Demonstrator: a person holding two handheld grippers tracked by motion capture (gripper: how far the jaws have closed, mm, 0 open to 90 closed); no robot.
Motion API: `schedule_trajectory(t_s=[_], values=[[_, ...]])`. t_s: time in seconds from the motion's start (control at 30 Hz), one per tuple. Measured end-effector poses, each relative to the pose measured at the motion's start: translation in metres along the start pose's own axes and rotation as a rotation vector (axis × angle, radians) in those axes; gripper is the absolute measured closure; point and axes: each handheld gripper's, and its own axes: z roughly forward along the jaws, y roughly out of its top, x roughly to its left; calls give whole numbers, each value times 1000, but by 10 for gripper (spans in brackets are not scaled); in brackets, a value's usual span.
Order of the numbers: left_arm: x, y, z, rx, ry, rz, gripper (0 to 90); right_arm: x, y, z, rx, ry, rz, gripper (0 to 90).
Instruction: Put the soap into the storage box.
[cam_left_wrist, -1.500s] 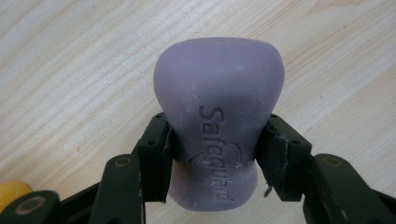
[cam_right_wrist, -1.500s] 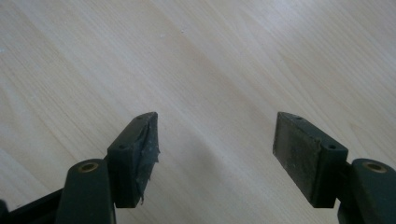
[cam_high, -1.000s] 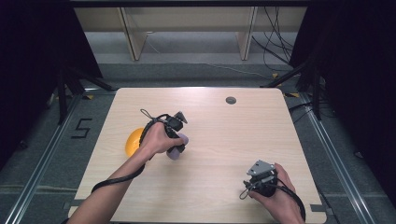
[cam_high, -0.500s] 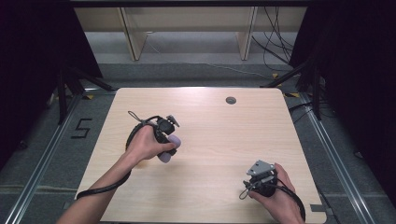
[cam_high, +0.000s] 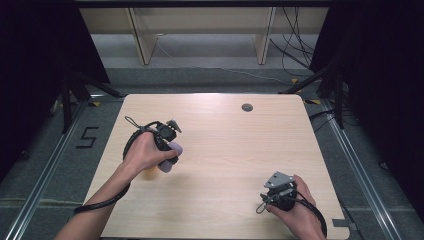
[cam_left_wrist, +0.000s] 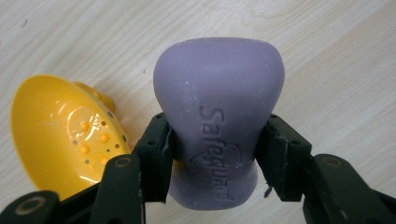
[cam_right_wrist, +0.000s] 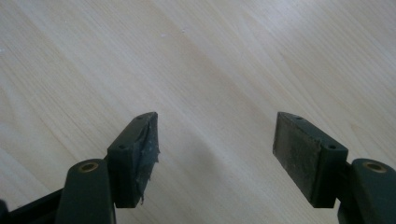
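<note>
Left gripper (cam_left_wrist: 215, 158) pinching purple soap bar (cam_left_wrist: 218, 112) just beside yellow dish (cam_left_wrist: 65, 135); right gripper (cam_right_wrist: 215, 154) resting spread over table (cam_high: 225, 130).

Wooden table (cam_high: 220, 150), yellow dish (cam_left_wrist: 65, 135).

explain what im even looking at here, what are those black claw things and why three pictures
No robot here: a person at a wooden table holds a hand-operated two-jaw gripper in each hand. The high view looks down from above the person's side. The other two come from small cameras riding on each gripper, looking along its black jaws.

The left gripper is clamped on a purple bar of soap stamped "Safeguard", its jaws pressing both sides. Beside it lies a yellow soap dish with small bumps and holes inside; whether the two touch I cannot tell.

The right gripper holds nothing: its jaws stand wide apart over bare wood, near the table's front right corner.
</note>
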Motion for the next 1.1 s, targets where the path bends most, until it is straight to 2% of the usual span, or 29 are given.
schedule_trajectory(t_s=[0.07,0.1,0.17,0.2,0.23,0.37,0.4,0.43,0.5,0.53,0.57,0.67,0.7,0.73,0.8,0.83,0.87,0.9,0.93,0.97,1.1], values=[[4,-1,-4,-1,5,-2,488,1,0,-1,8,10,28,320],[4,-2,-5,-8,2,-36,488,1,0,-1,7,9,27,320],[6,-3,-6,-11,5,-31,488,0,1,0,4,10,14,320],[9,-3,-8,-13,11,-16,488,0,1,0,4,10,14,320],[9,-5,-10,-10,7,-57,488,0,1,0,3,10,16,320],[16,-7,-14,-13,17,-69,488,0,2,0,0,11,12,320],[16,-7,-14,-13,17,-69,489,-1,1,1,-5,12,-2,319],[19,-8,-15,-16,21,-86,488,1,2,2,-5,11,13,319],[23,-9,-17,-17,26,-95,488,1,2,2,-4,10,11,319],[23,-9,-17,-17,26,-95,488,1,3,1,4,13,26,319],[25,-9,-18,-9,29,-103,488,-1,3,2,0,17,-4,319],[31,-9,-17,-2,46,-123,488,0,3,2,0,16,6,320],[34,-9,-17,-2,45,-115,488,0,3,1,1,18,2,319],[33,-10,-15,-26,47,-144,488,-2,3,2,-6,6,-25,319],[36,-10,-16,-23,48,-143,488,-2,3,2,-9,3,-25,319],[36,-10,-16,-25,48,-163,488,-2,3,2,-9,3,-25,319],[37,-10,-15,-24,53,-153,488,-3,3,2,-9,4,-24,319],[39,-10,-15,-22,50,-164,488,-2,3,2,-8,6,-25,319],[42,-10,-14,-16,48,-168,488,-2,3,1,-5,5,-21,319],[42,-10,-14,-16,48,-168,488,1,3,1,6,14,24,319],[52,-10,-11,-1,57,-185,488,1,3,1,5,13,26,318]])
